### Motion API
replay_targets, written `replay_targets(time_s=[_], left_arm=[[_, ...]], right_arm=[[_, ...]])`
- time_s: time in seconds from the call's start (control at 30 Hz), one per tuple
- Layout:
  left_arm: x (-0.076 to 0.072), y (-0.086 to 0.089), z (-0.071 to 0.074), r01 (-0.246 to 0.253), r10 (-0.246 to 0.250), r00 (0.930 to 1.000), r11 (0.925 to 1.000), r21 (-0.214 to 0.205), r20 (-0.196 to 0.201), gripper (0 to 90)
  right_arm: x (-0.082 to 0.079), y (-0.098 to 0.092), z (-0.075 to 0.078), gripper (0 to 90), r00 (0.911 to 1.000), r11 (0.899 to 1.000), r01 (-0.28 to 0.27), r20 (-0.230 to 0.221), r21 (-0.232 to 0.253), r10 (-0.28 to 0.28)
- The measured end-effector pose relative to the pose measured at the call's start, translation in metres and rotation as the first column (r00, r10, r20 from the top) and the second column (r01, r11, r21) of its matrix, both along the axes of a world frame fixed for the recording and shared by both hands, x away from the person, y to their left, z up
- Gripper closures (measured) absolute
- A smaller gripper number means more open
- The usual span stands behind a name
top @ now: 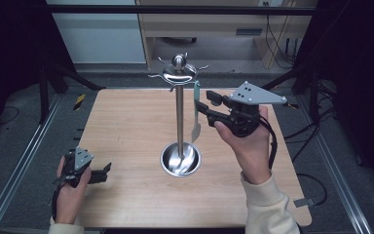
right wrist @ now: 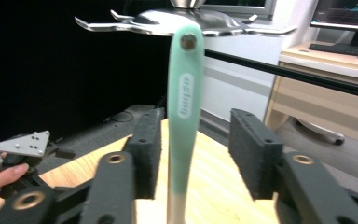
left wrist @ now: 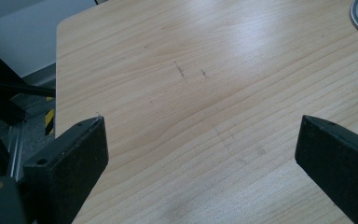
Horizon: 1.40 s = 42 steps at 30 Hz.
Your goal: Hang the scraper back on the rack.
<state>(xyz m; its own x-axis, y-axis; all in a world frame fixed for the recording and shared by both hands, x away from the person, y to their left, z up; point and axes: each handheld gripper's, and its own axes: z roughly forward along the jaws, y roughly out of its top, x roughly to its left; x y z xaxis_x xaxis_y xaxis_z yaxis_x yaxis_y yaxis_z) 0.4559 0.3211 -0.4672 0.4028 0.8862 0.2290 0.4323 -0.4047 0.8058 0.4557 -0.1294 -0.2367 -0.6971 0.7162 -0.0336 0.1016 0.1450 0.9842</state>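
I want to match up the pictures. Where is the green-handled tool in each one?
High view: the green-handled tool hangs from the metal rack, just right of its pole.
Left gripper view: not in it.
Right gripper view: tool upright at centre, between the open jaws.
Shared landmark: the rack's hooked top.

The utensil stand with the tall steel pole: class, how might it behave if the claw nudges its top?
The utensil stand looks top-heavy: a tall thin pole on a small round base, so it may tip. Polished metal probably slides easily on the smooth table. The hanging green-handled utensil would likely swing.
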Motion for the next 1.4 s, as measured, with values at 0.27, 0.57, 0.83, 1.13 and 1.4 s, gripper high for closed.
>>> replay_targets(time_s=[0.27,0.57,0.83,1.13,1.4], left_arm=[[0.001,0.0,0.0,-0.001,0.001,1.0,1.0,0.003,0.001,2.2],[0.0,0.003,0.001,-0.011,0.011,0.9999,0.9999,-0.003,0.007,2.2],[0.001,0.004,0.002,-0.014,0.014,0.9998,0.9999,-0.001,0.011,2.2],[0.001,0.006,0.002,-0.011,0.011,0.9999,0.9986,-0.051,0.011,2.2],[0.002,0.005,0.0,-0.014,0.014,0.9999,0.9991,-0.041,0.003,2.2]], right_arm=[[-0.001,-0.011,-0.006,27.7,0.9913,0.989,0.131,-0.002,-0.072,-0.131],[0.008,-0.017,-0.023,13.8,0.9796,0.973,0.195,-0.024,-0.123,-0.2],[0.017,-0.03,-0.049,8.0,0.971,0.966,0.219,-0.067,-0.133,-0.23],[0.018,-0.035,-0.084,10.2,0.9621,0.958,0.224,-0.116,-0.179,-0.247],[0.013,-0.049,-0.112,12.7,0.95,0.947,0.254,-0.133,-0.196,-0.283]])
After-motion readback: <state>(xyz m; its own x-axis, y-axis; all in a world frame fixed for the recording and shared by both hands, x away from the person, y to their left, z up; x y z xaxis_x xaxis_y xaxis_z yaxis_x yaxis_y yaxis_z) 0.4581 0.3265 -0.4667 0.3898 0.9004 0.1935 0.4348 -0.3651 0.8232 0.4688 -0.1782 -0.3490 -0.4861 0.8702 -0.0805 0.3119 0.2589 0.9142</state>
